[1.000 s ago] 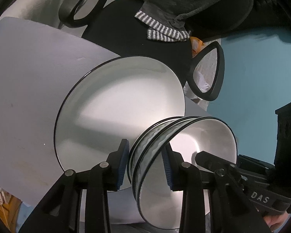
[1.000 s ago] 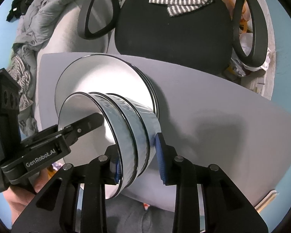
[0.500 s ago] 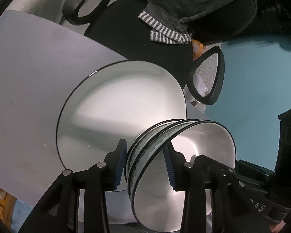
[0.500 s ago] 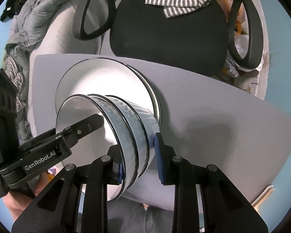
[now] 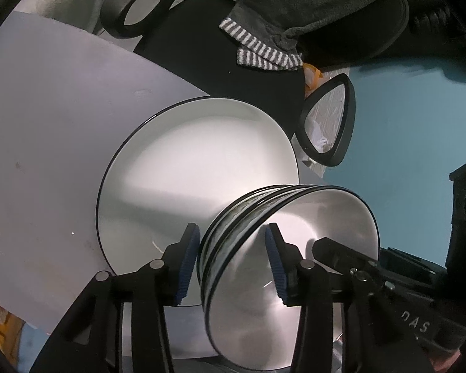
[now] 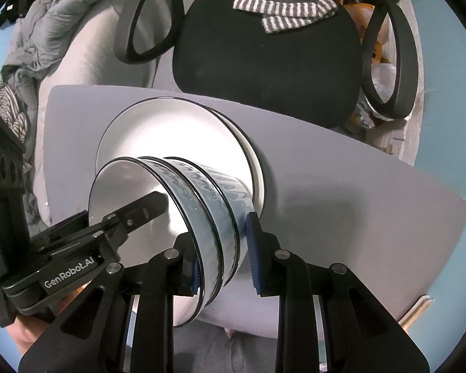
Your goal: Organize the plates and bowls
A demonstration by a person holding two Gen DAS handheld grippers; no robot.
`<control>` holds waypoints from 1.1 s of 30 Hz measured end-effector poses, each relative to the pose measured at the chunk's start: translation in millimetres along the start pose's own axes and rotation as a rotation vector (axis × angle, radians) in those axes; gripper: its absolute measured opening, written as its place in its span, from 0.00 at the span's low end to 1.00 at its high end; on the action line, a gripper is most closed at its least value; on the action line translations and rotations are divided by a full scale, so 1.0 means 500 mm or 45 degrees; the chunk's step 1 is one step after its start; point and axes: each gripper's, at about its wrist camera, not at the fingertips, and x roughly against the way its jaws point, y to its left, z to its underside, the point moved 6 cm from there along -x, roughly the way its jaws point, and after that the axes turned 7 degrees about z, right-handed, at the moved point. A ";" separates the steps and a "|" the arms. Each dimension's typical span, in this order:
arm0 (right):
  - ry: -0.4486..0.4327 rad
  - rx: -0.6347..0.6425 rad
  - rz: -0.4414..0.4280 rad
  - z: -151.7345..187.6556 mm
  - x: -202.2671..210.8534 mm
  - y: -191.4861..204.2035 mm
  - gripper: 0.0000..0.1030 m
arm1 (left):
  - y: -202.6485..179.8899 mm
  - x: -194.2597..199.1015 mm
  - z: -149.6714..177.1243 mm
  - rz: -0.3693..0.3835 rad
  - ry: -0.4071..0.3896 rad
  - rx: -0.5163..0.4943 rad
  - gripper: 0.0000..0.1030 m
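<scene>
A stack of three nested white bowls with black rims and blue wavy sides stands on a stack of white black-rimmed plates on the grey table. My left gripper straddles the near rim of the bowls, one pad inside and one outside, jaws apart. My right gripper straddles the opposite rim of the bowl stack, which stands on the plates. Its right pad is clear of the bowl wall. Each gripper shows in the other's view.
A black office chair with a striped grey garment stands behind the table. A grey jacket lies at the far left. The table's near edge runs just under the grippers.
Both grippers have loosened a little around the bowl rims and shifted slightly. The bowls stay on the plates.
</scene>
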 end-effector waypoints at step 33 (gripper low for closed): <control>0.026 -0.067 -0.167 0.016 -0.019 -0.024 0.27 | -0.008 -0.027 0.019 -0.015 0.152 -0.089 0.54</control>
